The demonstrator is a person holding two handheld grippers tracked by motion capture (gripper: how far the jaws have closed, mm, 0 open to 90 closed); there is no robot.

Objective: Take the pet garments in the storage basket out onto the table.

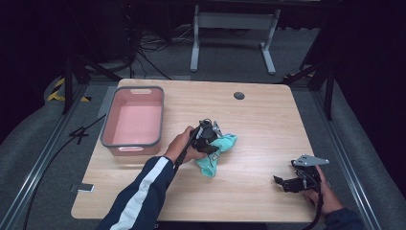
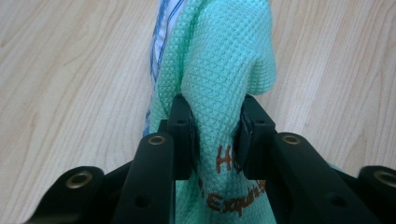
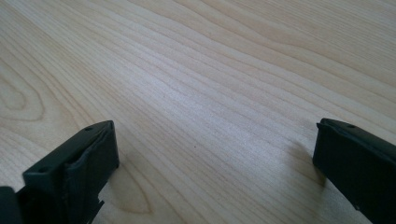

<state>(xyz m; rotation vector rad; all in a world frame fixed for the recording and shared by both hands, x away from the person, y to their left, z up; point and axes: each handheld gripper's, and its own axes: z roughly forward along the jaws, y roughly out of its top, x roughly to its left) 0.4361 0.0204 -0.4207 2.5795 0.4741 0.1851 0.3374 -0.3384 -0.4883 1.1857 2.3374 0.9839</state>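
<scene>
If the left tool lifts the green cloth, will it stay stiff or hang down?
The green cloth will probably hang limp: it bunches into folds between the left tool's jaws. It looks light, being thin waffle fabric. Slipping seems unlikely, since the weave is textured.

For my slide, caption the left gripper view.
Left gripper pinches a fold of mint-green waffle-weave cloth above the wooden table.

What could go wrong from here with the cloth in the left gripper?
The left gripper pinches just one fold of the green cloth, so the loose rest could drag on the table or slip free if lifted. The pink bin sits close beside it; a swing might bump it.
</scene>
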